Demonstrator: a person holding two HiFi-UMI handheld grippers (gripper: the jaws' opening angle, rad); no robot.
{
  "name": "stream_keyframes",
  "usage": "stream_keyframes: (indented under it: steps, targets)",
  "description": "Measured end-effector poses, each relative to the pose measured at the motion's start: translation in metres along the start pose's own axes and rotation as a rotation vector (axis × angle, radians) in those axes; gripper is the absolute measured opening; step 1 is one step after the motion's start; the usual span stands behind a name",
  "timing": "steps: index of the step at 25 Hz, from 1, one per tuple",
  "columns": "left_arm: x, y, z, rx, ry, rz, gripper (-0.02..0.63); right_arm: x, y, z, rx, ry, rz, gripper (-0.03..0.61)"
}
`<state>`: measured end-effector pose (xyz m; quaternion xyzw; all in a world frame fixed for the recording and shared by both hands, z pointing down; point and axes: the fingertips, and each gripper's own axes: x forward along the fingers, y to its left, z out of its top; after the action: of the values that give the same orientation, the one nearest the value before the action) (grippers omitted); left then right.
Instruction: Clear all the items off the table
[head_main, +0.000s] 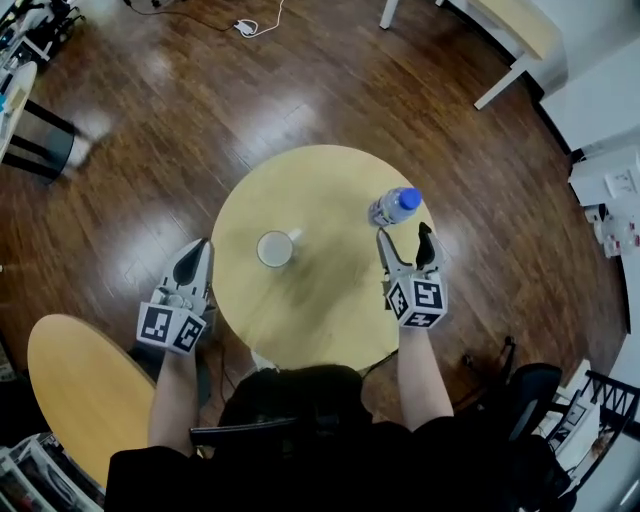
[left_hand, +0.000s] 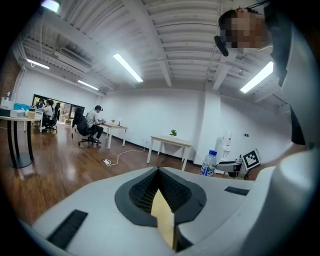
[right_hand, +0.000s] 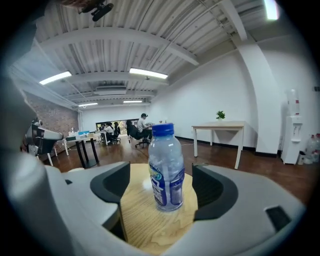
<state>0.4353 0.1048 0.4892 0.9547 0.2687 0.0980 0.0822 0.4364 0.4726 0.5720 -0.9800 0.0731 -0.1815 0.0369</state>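
A round wooden counter (head_main: 320, 330) carries a white cup (head_main: 275, 249) near its middle and a blue-capped water bottle (head_main: 394, 206) towards its far right. The right hand-held gripper (head_main: 404, 233) has its jaws apart just short of the bottle. The left hand-held gripper (head_main: 198, 252), jaws together, sits at the counter's left edge.

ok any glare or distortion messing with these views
Head view: bright glare patches on the wood floor, round table evenly lit. Left gripper view: strong fisheye bend, dark corners, light strips blown out. Right gripper view: same bend, yet the bottle reads sharp.
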Motion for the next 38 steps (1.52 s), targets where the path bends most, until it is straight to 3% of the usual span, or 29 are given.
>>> stream_keyframes:
  steps: [7, 9, 19, 20, 21, 22, 31, 38]
  targets:
    - [0.025, -0.006, -0.019, -0.018, 0.035, -0.004, 0.000, 0.041, -0.010, -0.019, 0.018, 0.019, 0.019, 0.397]
    - [0.027, -0.008, -0.020, -0.015, 0.051, -0.012, 0.000, 0.050, -0.010, -0.024, 0.032, 0.020, 0.026, 0.474]
    - [0.017, -0.007, -0.030, -0.016, 0.082, 0.020, 0.000, 0.076, -0.003, -0.020, 0.002, 0.001, 0.089, 0.474]
    - [0.015, -0.008, -0.031, -0.017, 0.083, 0.022, 0.000, 0.077, -0.002, -0.019, -0.001, 0.004, 0.095, 0.466]
    - [0.013, -0.009, -0.032, -0.018, 0.082, 0.024, 0.000, 0.078, -0.002, -0.020, -0.005, 0.010, 0.098, 0.394]
    - [0.011, -0.009, -0.032, -0.019, 0.080, 0.026, 0.000, 0.078, -0.002, -0.020, -0.010, 0.018, 0.096, 0.388]
    - [-0.016, -0.016, -0.021, -0.037, 0.013, 0.050, 0.000, 0.046, 0.000, 0.002, -0.058, -0.009, 0.105, 0.387]
    - [-0.075, -0.012, 0.003, -0.050, -0.092, 0.098, 0.000, 0.013, 0.024, 0.051, -0.106, -0.089, 0.120, 0.385]
